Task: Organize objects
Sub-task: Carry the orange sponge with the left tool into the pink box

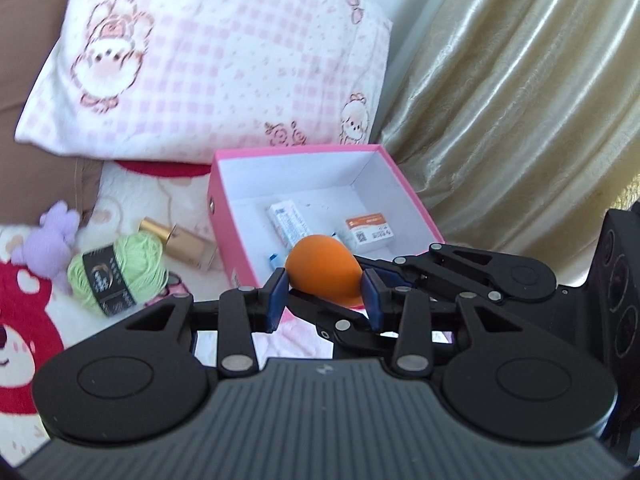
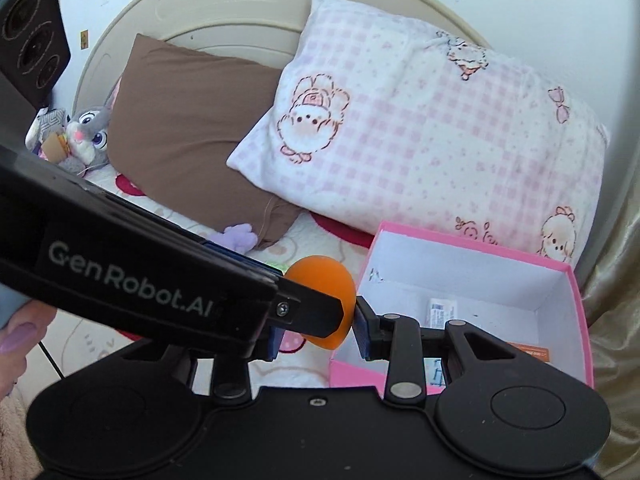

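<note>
Partly hidden orange sponge [image 2: 320,280], jaws (both) clamped

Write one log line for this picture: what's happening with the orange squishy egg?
left gripper: shut on orange sponge | right gripper: shut on it too | pink box: open, beyond

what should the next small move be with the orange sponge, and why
Probably carry the orange sponge forward over the pink box before letting go. Both hand-held grippers pinch it, and it sits at the box's near edge, not yet above the open interior.
</note>
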Tool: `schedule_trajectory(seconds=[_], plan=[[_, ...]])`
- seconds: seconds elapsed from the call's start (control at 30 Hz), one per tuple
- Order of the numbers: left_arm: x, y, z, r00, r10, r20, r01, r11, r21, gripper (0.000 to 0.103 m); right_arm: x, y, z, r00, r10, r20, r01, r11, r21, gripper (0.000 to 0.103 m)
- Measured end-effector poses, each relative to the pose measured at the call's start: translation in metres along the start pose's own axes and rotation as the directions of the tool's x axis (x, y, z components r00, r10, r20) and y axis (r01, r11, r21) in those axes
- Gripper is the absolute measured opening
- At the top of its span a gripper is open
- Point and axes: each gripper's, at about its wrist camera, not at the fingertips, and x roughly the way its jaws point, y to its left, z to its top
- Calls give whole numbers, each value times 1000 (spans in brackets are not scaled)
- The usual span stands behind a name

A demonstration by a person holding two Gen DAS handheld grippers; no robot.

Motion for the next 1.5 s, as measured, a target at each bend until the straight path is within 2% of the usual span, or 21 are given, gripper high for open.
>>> schedule_trajectory(seconds=[0.2,0.37,0.6,0.73,0.87,1.1,1.3,1.5], plan=[[28,-22,30,999,-40,35,39,999,10,38,-4,-36,5,993,-98,63,97,995,15,40],[73,-28,47,992,-103,66,104,995,1,38,17,-72,4,984,-170,55,168,985,40,40],[151,-7,58,993,-114,2,114,988,-105,38,78,-115,-8,985,-156,-70,161,984,79,40],[188,6,61,993,-117,-14,111,967,-229,38,109,-132,-12,973,-183,-140,198,975,104,40],[213,11,65,993,-118,-16,109,955,-276,38,131,-139,-13,963,-205,-175,218,974,61,41],[247,25,61,993,-90,-71,64,947,-316,38,155,-158,-21,965,-119,-234,140,987,78,42],[262,31,57,993,-74,-96,40,946,-321,38,170,-165,-32,959,-96,-265,127,987,102,42],[259,31,55,991,-58,-122,16,946,-324,39,177,-168,-41,949,-118,-292,151,984,94,42]])
